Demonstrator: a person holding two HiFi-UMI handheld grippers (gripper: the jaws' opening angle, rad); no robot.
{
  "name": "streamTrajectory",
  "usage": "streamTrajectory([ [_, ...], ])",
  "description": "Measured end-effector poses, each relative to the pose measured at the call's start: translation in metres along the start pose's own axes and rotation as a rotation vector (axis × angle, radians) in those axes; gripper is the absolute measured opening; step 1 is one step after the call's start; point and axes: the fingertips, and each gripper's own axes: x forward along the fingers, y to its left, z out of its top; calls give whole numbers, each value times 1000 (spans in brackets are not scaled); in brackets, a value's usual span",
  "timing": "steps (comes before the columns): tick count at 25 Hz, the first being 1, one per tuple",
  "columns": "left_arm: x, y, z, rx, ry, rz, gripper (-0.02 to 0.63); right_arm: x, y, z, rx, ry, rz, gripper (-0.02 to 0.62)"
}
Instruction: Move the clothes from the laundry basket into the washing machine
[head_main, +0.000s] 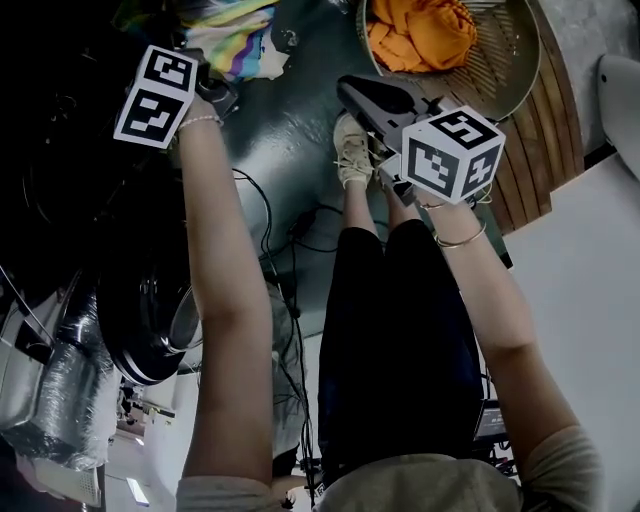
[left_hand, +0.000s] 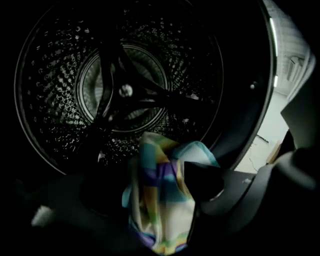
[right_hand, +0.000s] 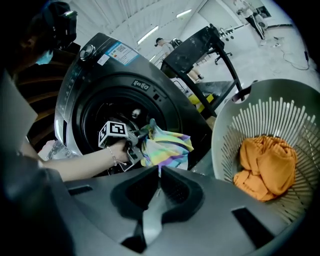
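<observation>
A striped multicoloured cloth (left_hand: 160, 200) lies between the jaws of my left gripper (left_hand: 150, 185), at the mouth of the washing machine's steel drum (left_hand: 122, 90). The jaws stand wide; one dark fingertip (left_hand: 205, 182) shows beside the cloth. In the right gripper view that cloth (right_hand: 167, 147) hangs from the left gripper (right_hand: 135, 145) in the machine's (right_hand: 80, 80) doorway. My right gripper (right_hand: 160, 172) is shut and empty, held back from the machine. An orange garment (right_hand: 267, 165) lies in the white laundry basket (right_hand: 265, 120). From the head view, the left gripper (head_main: 215, 85), right gripper (head_main: 350, 90) and basket (head_main: 515, 70) show.
The machine's round door (head_main: 150, 330) hangs open at the left. Cables (head_main: 290, 230) trail over the dark floor by the person's shoe (head_main: 352, 150). The basket sits on a wooden slatted board (head_main: 545, 130). A black metal frame (right_hand: 200, 50) stands behind the machine.
</observation>
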Motion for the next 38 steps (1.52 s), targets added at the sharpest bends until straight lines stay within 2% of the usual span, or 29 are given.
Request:
streamTrajectory([
  [4, -32, -17, -30, 77, 50, -50, 357, -5, 1, -4, 13, 1, -7, 21],
  [7, -50, -20, -75, 123, 146, -27, 366, -7, 1, -10, 21, 12, -18, 21],
  [10, -58, -16, -118, 64, 219, 10, 373, -9, -1, -16, 13, 27, -22, 21],
  [13, -48, -19, -153, -6, 299, -26, 373, -10, -5, -20, 15, 32, -27, 21],
  [16, -26, -15, -162, -2, 326, -42, 373, -6, -9, -21, 8, 33, -27, 21],
  [20, -7, -24, -163, 33, 334, -102, 368, -1, -6, -22, 14, 26, 4, 21],
  [21, -4, -25, -162, 39, 329, -104, 366, -1, -5, -21, 13, 19, 15, 21],
  [22, -1, -24, -161, 40, 324, -101, 322, 0, -4, -20, 15, 8, 27, 21],
  [24, 2, -23, -154, 45, 311, -90, 103, 2, -2, -19, 24, -11, 47, 21],
  [29, -24, -42, -104, 111, 158, -143, 71, 14, -4, -17, -96, 8, -5, 21],
  [33, -32, -46, -53, 186, 55, -177, 69, 32, 11, -6, -134, 18, 13, 21],
  [35, -24, -41, -30, 227, 20, -174, 67, 37, 17, 3, -142, 13, 21, 21],
  [38, -15, -32, 11, 248, -58, -144, 66, 41, 28, 13, -164, -5, 34, 21],
])
